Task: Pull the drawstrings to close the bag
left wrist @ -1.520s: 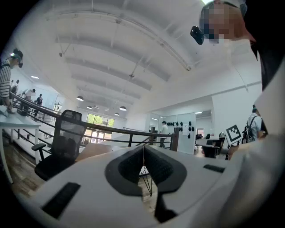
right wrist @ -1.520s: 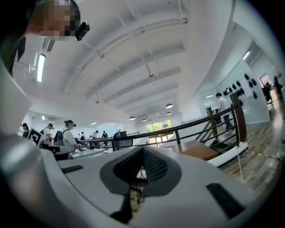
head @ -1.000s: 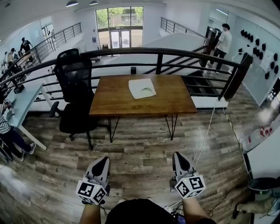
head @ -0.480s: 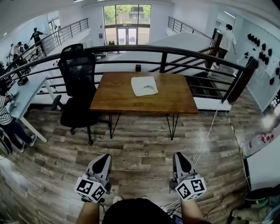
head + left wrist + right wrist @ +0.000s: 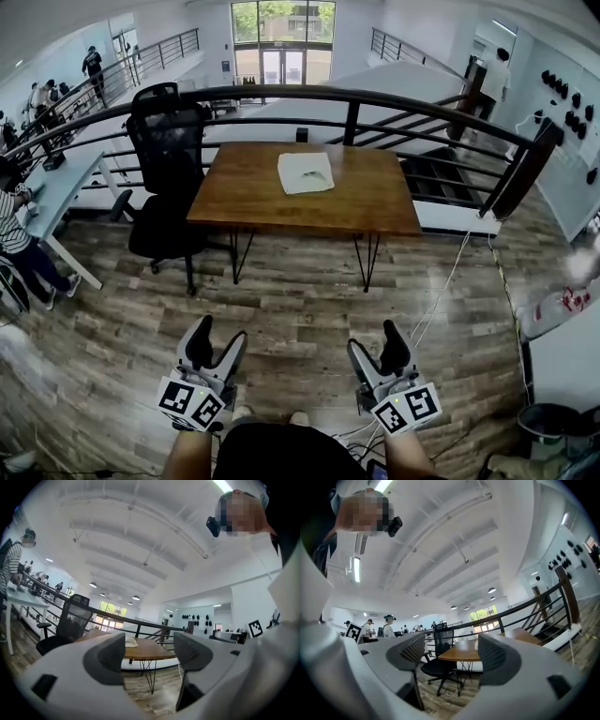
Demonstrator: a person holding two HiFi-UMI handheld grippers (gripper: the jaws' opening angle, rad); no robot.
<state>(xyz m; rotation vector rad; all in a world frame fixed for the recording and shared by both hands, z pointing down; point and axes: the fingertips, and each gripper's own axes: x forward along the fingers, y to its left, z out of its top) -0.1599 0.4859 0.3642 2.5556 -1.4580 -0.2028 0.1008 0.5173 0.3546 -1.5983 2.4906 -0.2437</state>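
Plainly nothing is in hand yet: the left gripper [image 5: 217, 336] and the right gripper [image 5: 375, 339] are held low over the plank floor [image 5: 300, 309], side by side and pointing level. The jaws of both have just been opening and now stand wide apart, with nothing between them. The bag [image 5: 306, 172] lies flat on the wooden table [image 5: 234, 211], well ahead of both grippers and roughly on the line that runs out between the two, far out of reach. A black office chair [image 5: 164, 187] stands ahead and to the left of the left gripper, just beside the table. The bag looks like thin pale cloth, so I judge it light, limp and apt to slide or bunch on the smooth top once a cord is tugged. Its drawstrings are too small to make out from here, and I cannot tell which edge is the mouth. The likely hold is one cord end in each gripper, pinched close to the hem and drawn outward to opposite sides. Such thin cords may slip unless the pads clamp fully.
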